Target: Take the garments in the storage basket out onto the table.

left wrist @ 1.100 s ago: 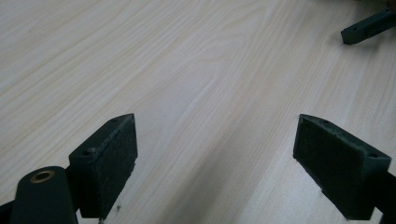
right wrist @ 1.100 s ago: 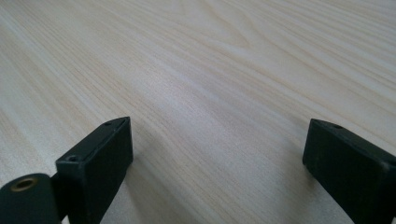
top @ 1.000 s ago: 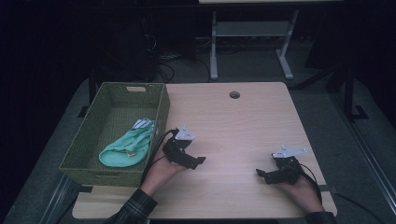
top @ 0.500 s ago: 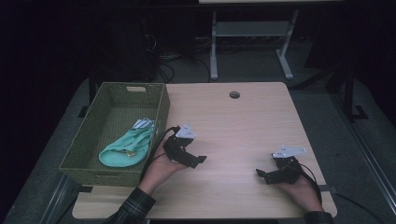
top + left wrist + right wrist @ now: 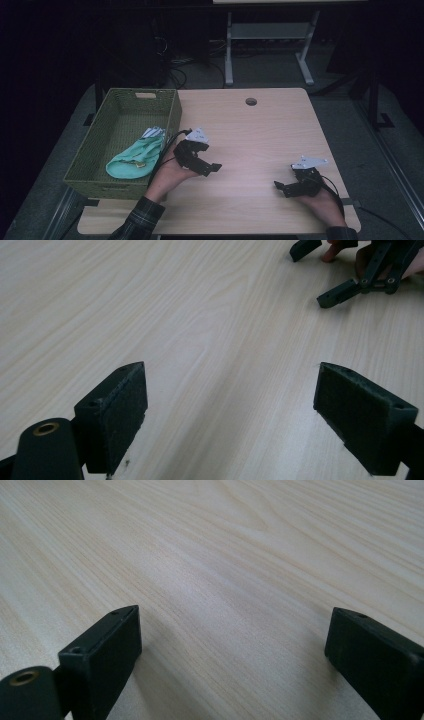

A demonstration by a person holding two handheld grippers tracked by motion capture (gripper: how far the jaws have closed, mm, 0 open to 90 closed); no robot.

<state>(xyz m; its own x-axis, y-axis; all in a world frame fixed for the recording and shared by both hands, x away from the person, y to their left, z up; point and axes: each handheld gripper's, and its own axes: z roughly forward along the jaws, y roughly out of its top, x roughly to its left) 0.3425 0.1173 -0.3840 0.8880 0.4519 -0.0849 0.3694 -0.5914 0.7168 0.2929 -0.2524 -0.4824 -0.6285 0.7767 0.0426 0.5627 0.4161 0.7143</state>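
High view, item by item, places given from the woven green basket [image 5: 170,112]. Basket: stands on the left part of the wooden table [image 5: 260,125]. Inside it, toward its near end: a mint-green cloth [image 5: 131,160], crumpled, with a small white-striped piece [image 5: 152,132] just beyond it against the right wall. Left gripper [image 5: 207,169]: just right of the basket's right wall, low over the table, jaws spread wide with nothing between them. Right gripper [image 5: 286,188]: well to the right of the basket near the table's front edge, jaws likewise wide apart and empty.

Left gripper view: bare wood between the two pads [image 5: 120,405]; the right gripper [image 5: 350,285] sits farther off.

Judgement: the cloth appears stowed and both tools are resting. If more handling follows, reach over the basket wall rather than against it, and pinch the cloth at a raised fold.
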